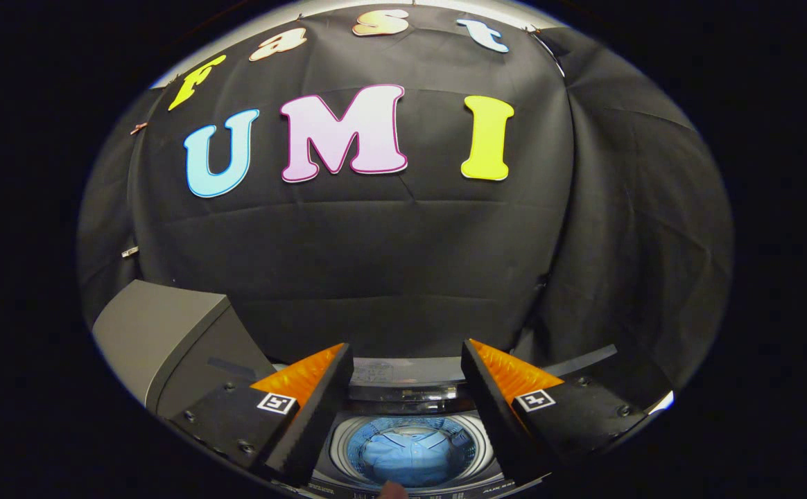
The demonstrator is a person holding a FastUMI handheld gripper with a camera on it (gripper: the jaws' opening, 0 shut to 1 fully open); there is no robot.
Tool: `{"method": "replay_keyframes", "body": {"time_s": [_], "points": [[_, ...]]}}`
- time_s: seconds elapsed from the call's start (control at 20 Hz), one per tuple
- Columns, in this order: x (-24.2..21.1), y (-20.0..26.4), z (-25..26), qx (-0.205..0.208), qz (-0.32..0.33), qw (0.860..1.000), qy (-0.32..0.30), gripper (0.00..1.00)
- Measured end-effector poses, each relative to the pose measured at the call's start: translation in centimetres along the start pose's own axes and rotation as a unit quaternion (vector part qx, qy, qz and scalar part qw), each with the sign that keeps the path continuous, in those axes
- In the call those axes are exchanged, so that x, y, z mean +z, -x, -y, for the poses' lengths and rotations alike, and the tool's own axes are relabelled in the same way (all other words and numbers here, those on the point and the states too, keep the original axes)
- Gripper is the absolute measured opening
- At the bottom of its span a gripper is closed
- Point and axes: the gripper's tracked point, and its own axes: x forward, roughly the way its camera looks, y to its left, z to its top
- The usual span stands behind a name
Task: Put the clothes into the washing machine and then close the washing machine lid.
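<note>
Black cloth backs the washing machine (pixel 410 398), whose drum holds a blue shirt (pixel 409 454). The gripper (pixel 407 381) hangs released, empty, above it. The lid (pixel 168 333) stands raised beside; a careless push might slip off it.

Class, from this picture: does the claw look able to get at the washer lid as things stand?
Probably yes. The claw is open and holds nothing, above the drum, where a blue shirt already lies. The lid stands raised beside one finger, and nothing lies between them.

Washing machine (pixel 348 478) lid open; blue shirt (pixel 410 457) inside drum.
</note>
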Motion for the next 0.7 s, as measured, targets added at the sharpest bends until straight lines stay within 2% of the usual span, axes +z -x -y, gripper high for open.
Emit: {"method": "replay_keyframes", "body": {"time_s": [0.35,0.7], "points": [[-1.9,1.0,-0.2,0.000,-0.002,1.000,-0.004,0.98],[-12.1,2.3,-1.0,0.003,-0.091,0.996,0.007,0.99]]}}
